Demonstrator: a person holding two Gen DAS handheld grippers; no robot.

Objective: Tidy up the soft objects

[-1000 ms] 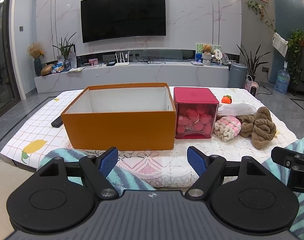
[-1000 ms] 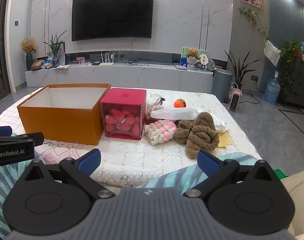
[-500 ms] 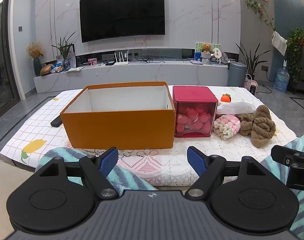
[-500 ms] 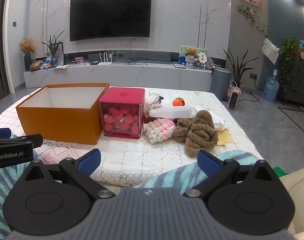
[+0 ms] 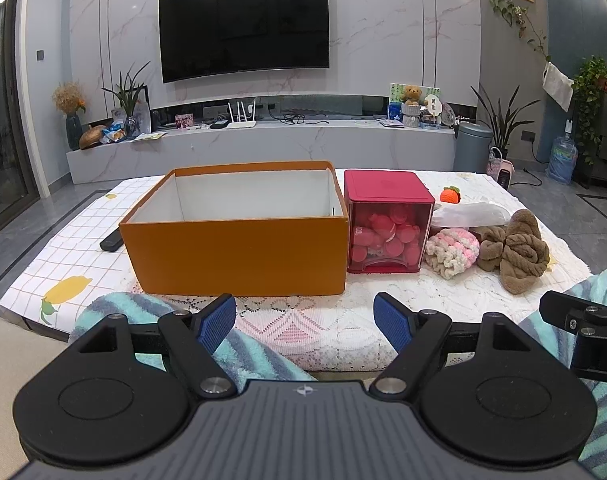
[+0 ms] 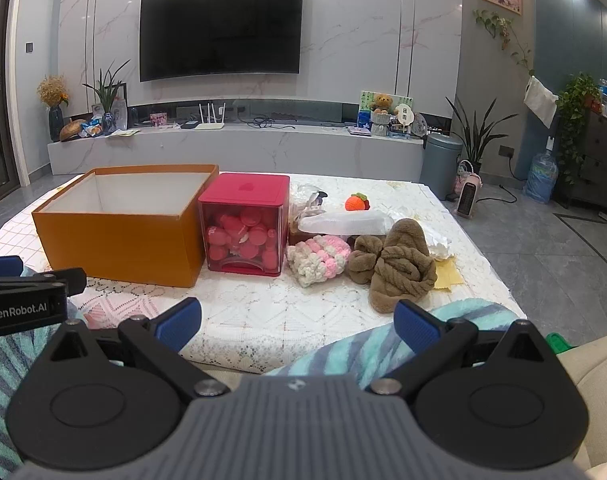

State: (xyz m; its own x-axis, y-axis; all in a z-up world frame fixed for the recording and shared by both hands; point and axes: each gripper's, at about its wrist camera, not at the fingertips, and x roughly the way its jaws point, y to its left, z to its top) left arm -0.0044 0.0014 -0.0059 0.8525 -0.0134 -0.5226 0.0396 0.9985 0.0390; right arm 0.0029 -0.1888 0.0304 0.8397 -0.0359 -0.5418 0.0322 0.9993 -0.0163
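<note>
The left gripper (image 5: 305,322) is held wide open at the bottom of its frame with nothing between its blue pads; the right gripper (image 6: 297,326) is likewise spread and empty. Neither has shifted since the earlier frames, and the table's contents are unchanged. Beyond them, at mid-frame, an open orange box (image 5: 239,256) is seen beside a red container (image 5: 387,228). To its right lie a pink-and-white yarn bundle (image 6: 317,258) and a brown towel (image 6: 399,264), touching each other.

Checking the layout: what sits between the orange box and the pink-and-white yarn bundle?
The red storage cube, filled with round pink pieces; both wrist views show it.
</note>
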